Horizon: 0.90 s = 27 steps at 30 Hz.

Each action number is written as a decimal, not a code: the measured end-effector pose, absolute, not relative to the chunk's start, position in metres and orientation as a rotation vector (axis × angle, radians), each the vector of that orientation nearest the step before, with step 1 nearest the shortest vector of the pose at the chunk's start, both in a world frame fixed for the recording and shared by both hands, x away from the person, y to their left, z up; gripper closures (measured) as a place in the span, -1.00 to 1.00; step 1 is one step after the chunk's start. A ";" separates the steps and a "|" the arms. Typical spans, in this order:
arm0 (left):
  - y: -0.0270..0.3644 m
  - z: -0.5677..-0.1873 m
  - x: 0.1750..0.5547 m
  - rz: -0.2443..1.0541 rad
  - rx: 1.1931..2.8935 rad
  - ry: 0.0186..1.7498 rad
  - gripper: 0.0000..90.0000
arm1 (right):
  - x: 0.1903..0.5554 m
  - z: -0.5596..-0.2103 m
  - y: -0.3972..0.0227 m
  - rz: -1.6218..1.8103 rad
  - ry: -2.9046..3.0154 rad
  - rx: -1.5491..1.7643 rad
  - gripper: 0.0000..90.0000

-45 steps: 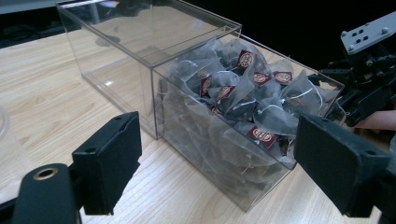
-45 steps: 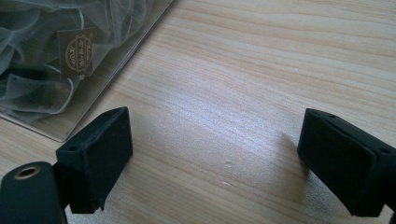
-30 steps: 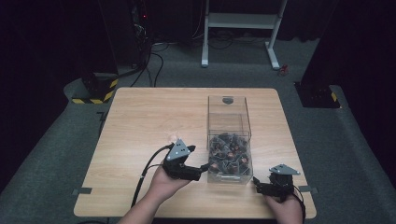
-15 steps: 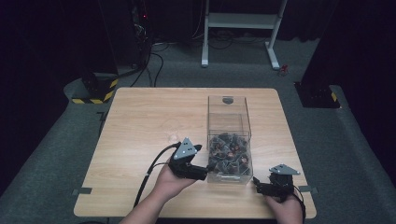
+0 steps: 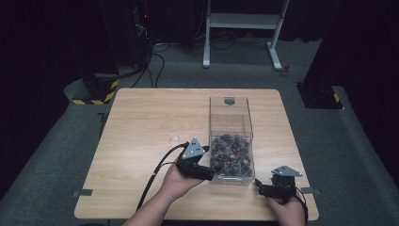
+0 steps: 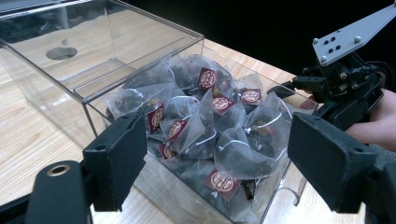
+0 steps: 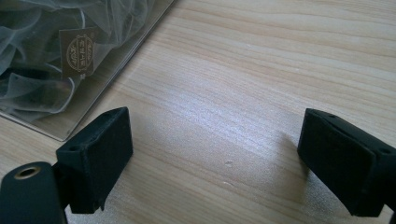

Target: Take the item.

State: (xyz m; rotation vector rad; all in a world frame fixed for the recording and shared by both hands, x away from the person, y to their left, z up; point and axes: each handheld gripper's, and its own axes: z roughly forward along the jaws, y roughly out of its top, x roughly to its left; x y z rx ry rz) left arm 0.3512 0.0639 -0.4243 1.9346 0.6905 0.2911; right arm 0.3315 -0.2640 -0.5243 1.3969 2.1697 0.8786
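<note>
**Clear acrylic, crowded sachets: where the pick could slip**

Clear acrylic forms the box (image 5: 230, 141) standing right of centre on the worktop (image 5: 150, 122), and the mesh tea bags (image 6: 210, 126) are heaped in its near, open end. The left tongs (image 5: 207, 173) hang at that end's left edge, jaws spread wide with nothing between them, though they have just been closing a little. The right tongs (image 5: 261, 187) rest low on the wood just beside the box's near right corner, also open and empty.

The likeliest trouble is a double pick: the bags overlap, and their strings and red paper tags (image 6: 207, 78) cross, so wide jaws may pinch two or drag a neighbour out by its string. Closing on a tag alone could leave the bag dangling or tear it loose. The box looks light; a jaw catching its wall or the clear lid panel (image 6: 93, 51) over the far half could shove it, and the right tongs do not seem to be bracing it, though contact there is hard to judge from above.

The worktop is pale wood-grain laminate, bare apart from the box. Around it lie grey carpet, a white frame (image 5: 244, 28), a yellow-and-black striped base (image 5: 94, 92) and dark surroundings.
</note>
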 end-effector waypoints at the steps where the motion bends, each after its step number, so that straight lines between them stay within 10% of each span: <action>1: 0.063 -0.424 0.352 0.292 1.937 0.689 -0.54 | 0.331 -0.524 -0.264 0.879 2.170 1.397 -0.78; 17: 0.055 -0.433 0.366 0.292 1.956 0.707 -0.27 | 0.331 -0.524 -0.264 0.880 2.175 1.391 -0.77; 27: 0.053 -0.437 0.368 0.313 1.956 0.698 0.36 | 0.331 -0.524 -0.264 0.881 2.175 1.391 -0.77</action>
